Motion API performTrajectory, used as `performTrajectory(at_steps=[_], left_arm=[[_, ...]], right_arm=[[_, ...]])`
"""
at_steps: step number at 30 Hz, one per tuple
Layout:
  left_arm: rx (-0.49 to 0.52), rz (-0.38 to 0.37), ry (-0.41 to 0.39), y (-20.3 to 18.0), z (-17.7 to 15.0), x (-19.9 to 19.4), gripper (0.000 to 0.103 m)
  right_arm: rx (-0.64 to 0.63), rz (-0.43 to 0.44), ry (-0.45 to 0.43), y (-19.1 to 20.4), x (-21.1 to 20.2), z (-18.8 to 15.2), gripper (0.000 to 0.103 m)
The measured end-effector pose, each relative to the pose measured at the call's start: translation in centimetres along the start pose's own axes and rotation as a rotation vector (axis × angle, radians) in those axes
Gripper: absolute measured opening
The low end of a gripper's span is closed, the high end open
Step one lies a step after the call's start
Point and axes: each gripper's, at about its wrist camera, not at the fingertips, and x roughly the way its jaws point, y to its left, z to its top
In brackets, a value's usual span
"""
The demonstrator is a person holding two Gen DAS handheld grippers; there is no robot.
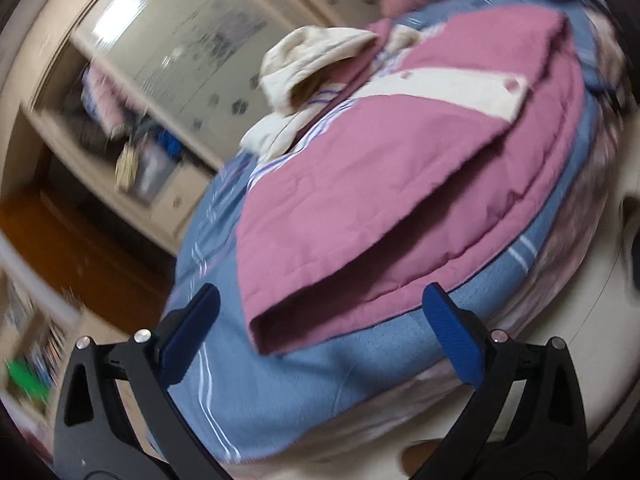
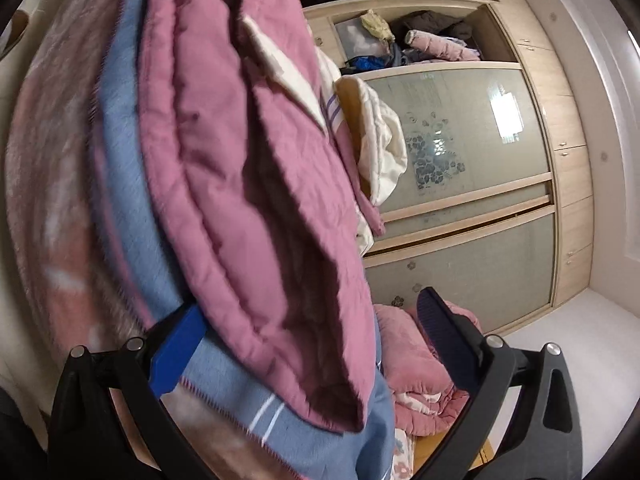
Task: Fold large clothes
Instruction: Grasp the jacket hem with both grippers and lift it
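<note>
Pink jacket [image 1: 384, 184] on blue blanket [image 1: 280, 392], ahead of both gaping, empty grippers, left gripper [image 1: 324, 340], right gripper [image 2: 308, 344]

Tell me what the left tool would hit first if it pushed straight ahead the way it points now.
Most likely the folded pink garment on the blue blanket: its near corner lies right ahead of the open left tool. Depth is unclear, so the blanket beneath might be touched first.

- Found no readable text, label, brand, number or sign in either wrist view.
- Saw only blurred flower patterns, nothing legible.
</note>
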Motion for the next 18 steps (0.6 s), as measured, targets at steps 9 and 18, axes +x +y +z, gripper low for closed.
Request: performTrajectory(at_steps=[9,18], left_arm=[[0.387,0.087,-0.082,-5.2,-0.9,1.5,0.101],[0.492,0.129,-0.124,-7.1,-0.8,2.7,0.101]], right_arm=[[0.086,-0.031,0.010,-1.5,1.6,1.1,0.102],[0.138,-0.023,0.017,-2.4,2.3,1.8,0.102]])
